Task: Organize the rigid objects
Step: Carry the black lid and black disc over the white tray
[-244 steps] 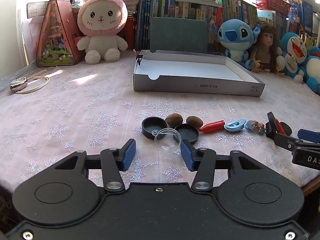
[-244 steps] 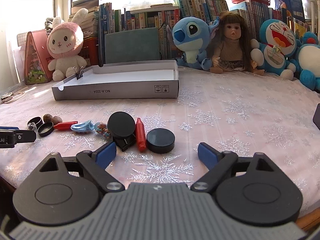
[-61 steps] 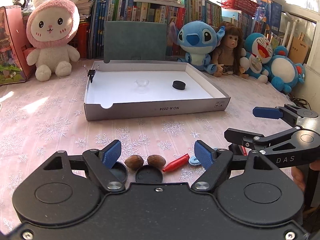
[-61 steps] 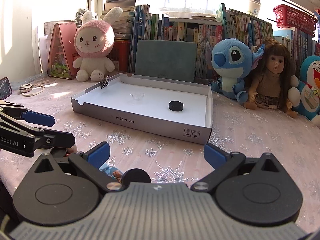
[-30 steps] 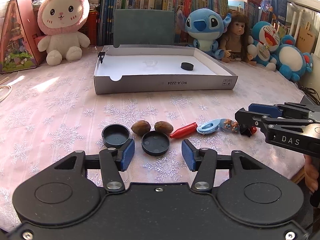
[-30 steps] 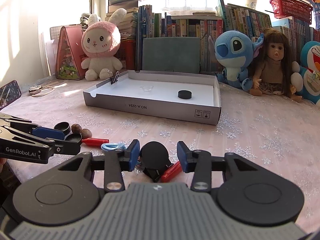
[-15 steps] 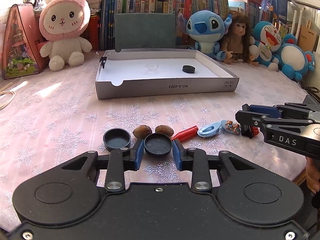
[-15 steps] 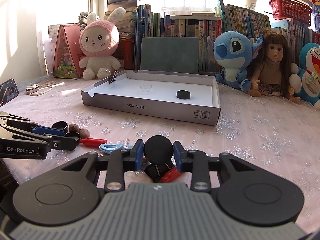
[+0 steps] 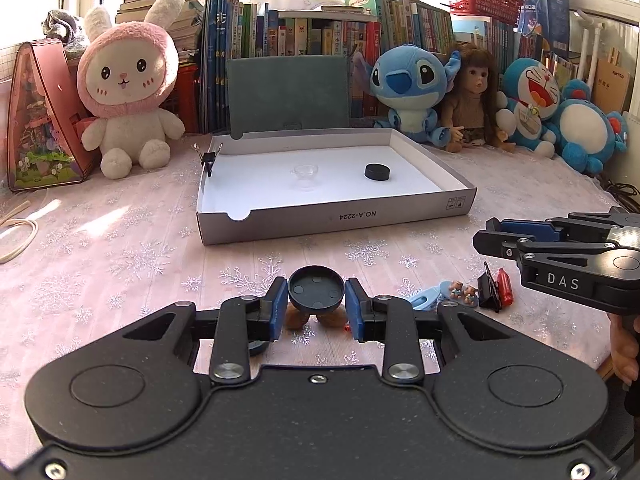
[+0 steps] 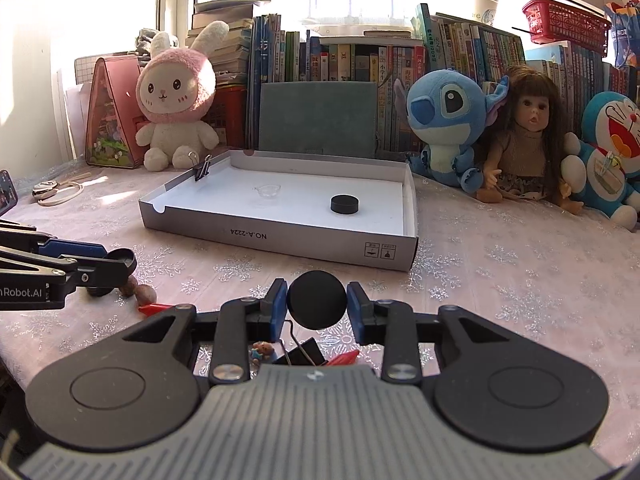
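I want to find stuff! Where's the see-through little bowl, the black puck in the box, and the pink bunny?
Clear small plastic bowl (image 9: 306, 171), left wrist view, rim.
Black round puck (image 10: 344, 204), right wrist view, top.
Pink plush bunny (image 9: 127, 76), left wrist view, face.

The grey cardboard box (image 9: 336, 216) carries the printed code "NO.A-2224" on its front wall, seen upside down in both views. Two small handling symbols sit near that wall's right corner, too small to read. The right gripper (image 9: 486, 231) bears "DAS" in pale letters on its side. The left gripper (image 10: 120, 262) shows "Robot.AI", cut off at the picture's edge. Book spines behind carry characters too small to read.
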Demonstrator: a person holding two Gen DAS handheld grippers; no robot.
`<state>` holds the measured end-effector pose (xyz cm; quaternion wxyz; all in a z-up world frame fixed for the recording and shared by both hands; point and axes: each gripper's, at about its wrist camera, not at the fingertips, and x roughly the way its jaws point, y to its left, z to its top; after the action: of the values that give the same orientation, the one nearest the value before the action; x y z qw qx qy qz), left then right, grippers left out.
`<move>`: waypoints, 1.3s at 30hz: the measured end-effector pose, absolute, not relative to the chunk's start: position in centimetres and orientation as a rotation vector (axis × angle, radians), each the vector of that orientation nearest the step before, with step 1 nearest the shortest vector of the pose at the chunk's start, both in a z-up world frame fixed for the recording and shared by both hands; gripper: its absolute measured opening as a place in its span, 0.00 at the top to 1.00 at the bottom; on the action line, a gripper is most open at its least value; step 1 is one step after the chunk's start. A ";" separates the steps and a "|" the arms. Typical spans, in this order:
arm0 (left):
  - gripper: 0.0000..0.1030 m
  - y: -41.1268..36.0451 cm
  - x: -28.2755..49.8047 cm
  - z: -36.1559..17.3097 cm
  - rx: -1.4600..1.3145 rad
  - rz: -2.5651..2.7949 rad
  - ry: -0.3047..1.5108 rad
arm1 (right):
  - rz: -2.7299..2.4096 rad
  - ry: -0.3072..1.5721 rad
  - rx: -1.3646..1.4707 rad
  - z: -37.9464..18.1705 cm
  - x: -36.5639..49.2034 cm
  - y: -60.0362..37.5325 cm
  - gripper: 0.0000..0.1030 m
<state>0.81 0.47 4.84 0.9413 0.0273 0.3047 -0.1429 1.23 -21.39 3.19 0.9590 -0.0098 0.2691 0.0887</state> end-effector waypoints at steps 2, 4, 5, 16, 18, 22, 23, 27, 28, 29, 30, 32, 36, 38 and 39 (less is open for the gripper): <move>0.71 0.8 1.5 5.3 0.039 -0.288 0.622 | 0.164 0.551 -0.009 3.7 2.1 -21.6 0.63; 0.72 1.1 2.4 6.0 0.021 -0.285 0.619 | 0.155 0.558 0.006 4.2 3.0 -21.9 0.63; 0.71 1.3 2.8 6.2 0.016 -0.285 0.616 | 0.153 0.561 0.012 4.5 3.4 -22.0 0.63; 0.72 1.9 9.6 8.0 -0.050 -0.265 0.636 | 0.121 0.643 0.055 6.9 10.1 -23.1 0.63; 0.72 1.7 11.3 7.9 -0.060 -0.263 0.661 | 0.106 0.683 0.071 6.8 12.0 -23.2 0.63; 0.72 1.4 14.6 7.8 -0.098 -0.264 0.706 | 0.089 0.784 0.161 6.2 16.5 -23.9 0.63; 0.72 1.4 15.3 7.8 -0.106 -0.265 0.715 | 0.085 0.800 0.179 6.0 17.2 -24.1 0.63; 0.71 0.7 18.6 7.2 -0.103 -0.238 0.755 | 0.032 0.840 0.163 5.0 20.0 -23.7 0.63; 0.71 0.6 19.1 7.0 -0.096 -0.231 0.760 | 0.016 0.848 0.134 4.7 20.6 -23.4 0.63; 0.71 0.4 19.7 6.8 -0.091 -0.221 0.763 | 0.005 0.853 0.119 4.5 21.0 -23.3 0.63; 0.71 0.2 20.4 6.4 -0.082 -0.210 0.771 | -0.005 0.863 0.111 4.2 21.5 -23.2 0.63; 0.71 0.0 21.5 5.8 -0.076 -0.191 0.788 | -0.018 0.883 0.115 3.8 22.5 -23.2 0.63; 0.71 0.4 23.8 4.4 -0.160 -0.159 0.839 | -0.036 0.908 0.137 3.0 23.7 -23.3 0.63; 0.72 0.7 24.7 4.0 -0.204 -0.146 0.852 | -0.036 0.917 0.164 2.7 24.2 -23.6 0.63; 0.72 0.7 25.0 3.8 -0.212 -0.140 0.854 | -0.036 0.920 0.173 2.7 24.4 -23.6 0.63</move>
<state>25.04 0.74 3.85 0.9024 -0.1027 0.4131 -0.0677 24.39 -23.65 2.68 0.8922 0.0834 0.4435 -0.0175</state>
